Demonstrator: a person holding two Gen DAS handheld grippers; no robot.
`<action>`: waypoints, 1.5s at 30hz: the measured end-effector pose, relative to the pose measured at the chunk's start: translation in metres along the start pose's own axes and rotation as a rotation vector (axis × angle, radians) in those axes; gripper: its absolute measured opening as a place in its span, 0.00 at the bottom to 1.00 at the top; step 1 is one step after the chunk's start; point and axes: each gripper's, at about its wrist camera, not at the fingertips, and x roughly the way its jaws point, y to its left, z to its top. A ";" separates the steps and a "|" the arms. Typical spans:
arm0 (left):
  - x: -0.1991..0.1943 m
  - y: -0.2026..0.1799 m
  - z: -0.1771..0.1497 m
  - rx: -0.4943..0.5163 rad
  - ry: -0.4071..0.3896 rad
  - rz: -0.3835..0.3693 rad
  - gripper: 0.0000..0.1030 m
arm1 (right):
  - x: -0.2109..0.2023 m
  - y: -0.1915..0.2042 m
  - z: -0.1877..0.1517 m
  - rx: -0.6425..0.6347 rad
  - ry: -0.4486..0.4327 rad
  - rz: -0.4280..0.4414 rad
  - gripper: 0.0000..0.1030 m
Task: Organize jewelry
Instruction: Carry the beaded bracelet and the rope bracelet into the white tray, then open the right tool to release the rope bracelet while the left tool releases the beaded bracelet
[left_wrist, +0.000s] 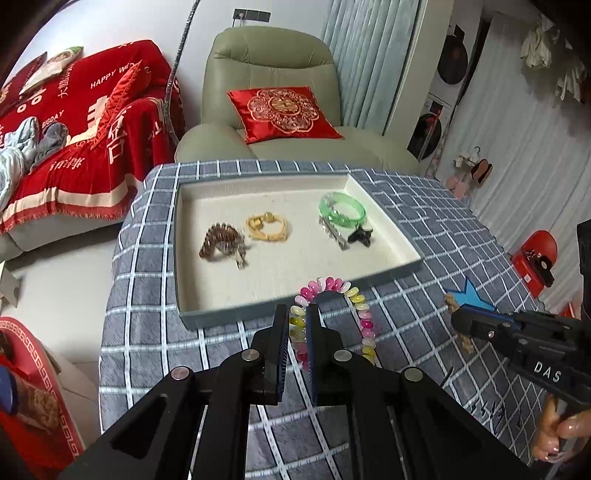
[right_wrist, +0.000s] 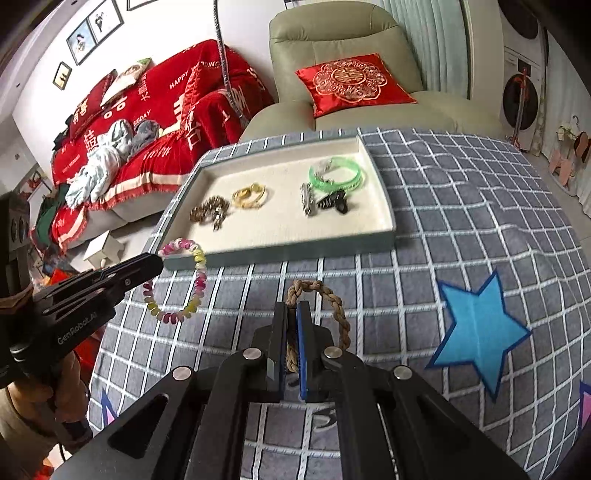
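Note:
My left gripper (left_wrist: 296, 314) is shut on a pink and yellow bead bracelet (left_wrist: 364, 314), held just before the near edge of the cream-lined tray (left_wrist: 295, 273). That bracelet also shows in the right wrist view (right_wrist: 199, 258). My right gripper (right_wrist: 291, 310) is shut on a brown braided rope bracelet (right_wrist: 341, 314) above the checked cloth. In the tray lie a brown bead bracelet (left_wrist: 221, 242), a yellow bracelet (left_wrist: 266, 226), a green bangle (left_wrist: 343, 210), a silver chain (left_wrist: 332, 230) and a small black piece (left_wrist: 360, 234).
The table carries a grey checked cloth (right_wrist: 443, 229) with a blue star (right_wrist: 478, 328). A green armchair with a red cushion (left_wrist: 284, 112) stands behind it, and a sofa under a red blanket (left_wrist: 85, 129) is to the left.

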 end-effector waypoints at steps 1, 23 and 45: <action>0.000 0.002 0.005 -0.002 -0.008 0.004 0.24 | -0.001 -0.002 0.002 0.003 -0.004 0.001 0.05; 0.061 0.022 0.095 -0.029 -0.009 0.034 0.24 | 0.061 -0.005 0.106 0.002 -0.001 0.050 0.05; 0.131 0.006 0.057 0.071 0.138 0.163 0.25 | 0.146 -0.010 0.102 -0.036 0.104 -0.001 0.05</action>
